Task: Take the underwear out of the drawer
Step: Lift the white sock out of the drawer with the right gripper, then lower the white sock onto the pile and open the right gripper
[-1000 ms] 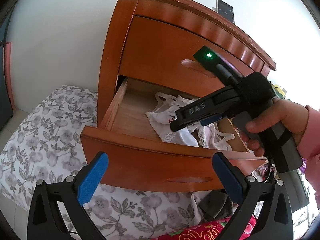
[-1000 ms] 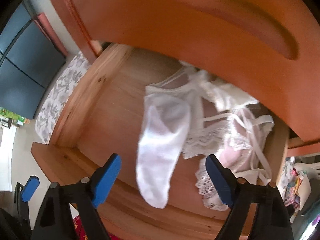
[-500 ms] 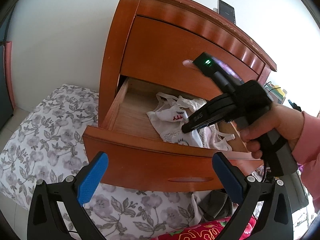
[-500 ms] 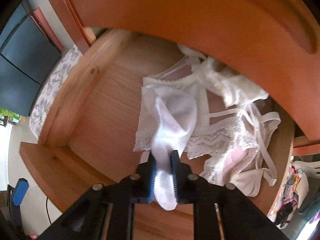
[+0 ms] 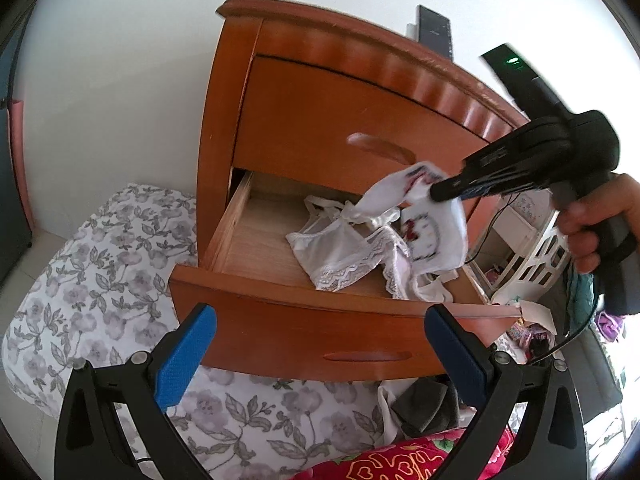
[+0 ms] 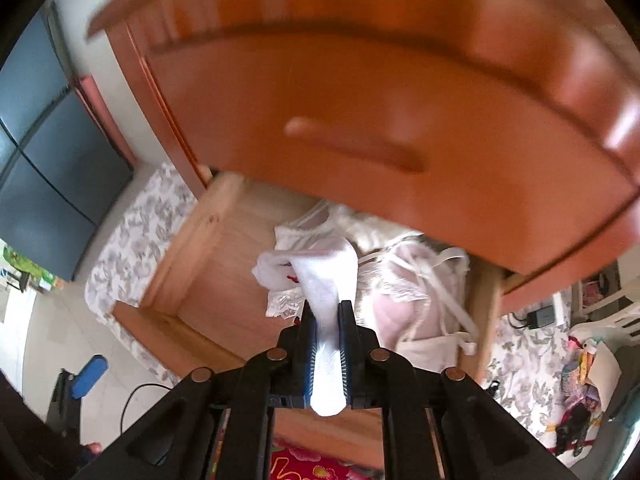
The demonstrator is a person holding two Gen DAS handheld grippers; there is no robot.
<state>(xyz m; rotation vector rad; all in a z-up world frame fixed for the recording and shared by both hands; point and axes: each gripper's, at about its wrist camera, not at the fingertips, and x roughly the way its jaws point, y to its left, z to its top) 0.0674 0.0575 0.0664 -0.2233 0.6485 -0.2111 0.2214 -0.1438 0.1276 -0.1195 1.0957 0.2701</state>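
right gripper (image 6: 328,320): black frame, blue pads, rising from the bottom centre of the right wrist frame; jaws drawn close together, pinching white underwear (image 6: 326,280) between the pads. in the left wrist frame it enters from the right edge, tilted down toward the left. right hand (image 5: 600,220): wrapped round the grip at the right edge, fingers curled. left gripper (image 5: 320,344): lower part of the left wrist frame, blue-padded fingers (image 5: 186,356) spread wide apart, nothing between them.
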